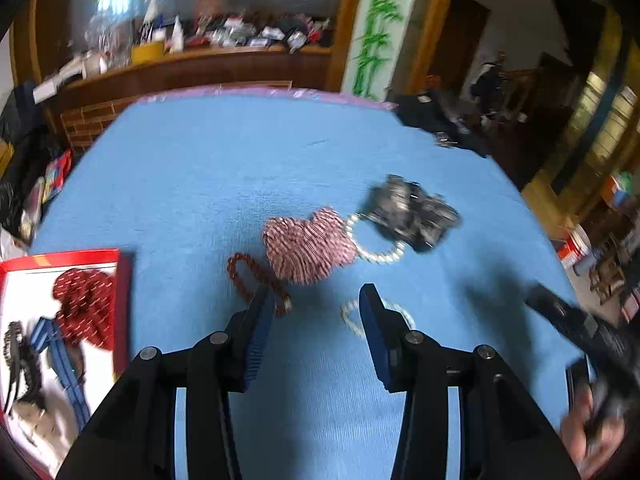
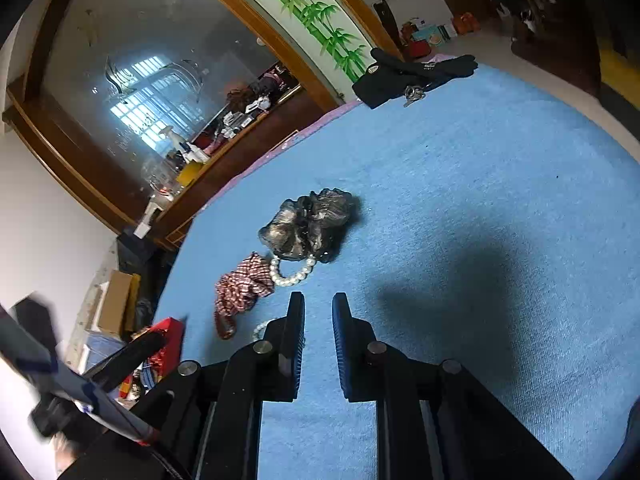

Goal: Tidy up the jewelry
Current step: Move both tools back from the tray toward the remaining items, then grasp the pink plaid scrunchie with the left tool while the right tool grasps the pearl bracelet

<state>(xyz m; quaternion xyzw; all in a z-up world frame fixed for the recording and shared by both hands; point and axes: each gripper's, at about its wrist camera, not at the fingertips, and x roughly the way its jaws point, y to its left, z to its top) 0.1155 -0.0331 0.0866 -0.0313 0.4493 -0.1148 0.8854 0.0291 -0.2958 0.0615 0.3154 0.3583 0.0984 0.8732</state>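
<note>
Blue cloth (image 1: 200, 168) covers the table; at its left edge, a red-rimmed box (image 1: 124, 280) holding a red scrunchie (image 1: 86, 308). Right of the box: brown bead bracelet (image 1: 240, 270), striped scrunchie (image 1: 308, 246), pearl bracelet (image 1: 376, 254), dark hair clip (image 1: 412, 212). Left gripper (image 1: 316, 300) unclenched, empty; right gripper (image 2: 318, 308) narrowly parted, empty.

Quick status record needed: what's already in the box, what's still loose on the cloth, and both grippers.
box: red-rimmed box, at the cloth's left edge
in box: red patterned scrunchie, blue strap, dark hair piece
loose: pink checked scrunchie, dark hair bow, brown bead bracelet, two pearl bracelets
surface: blue cloth
left gripper: open, empty
right gripper: narrow gap, empty
</note>
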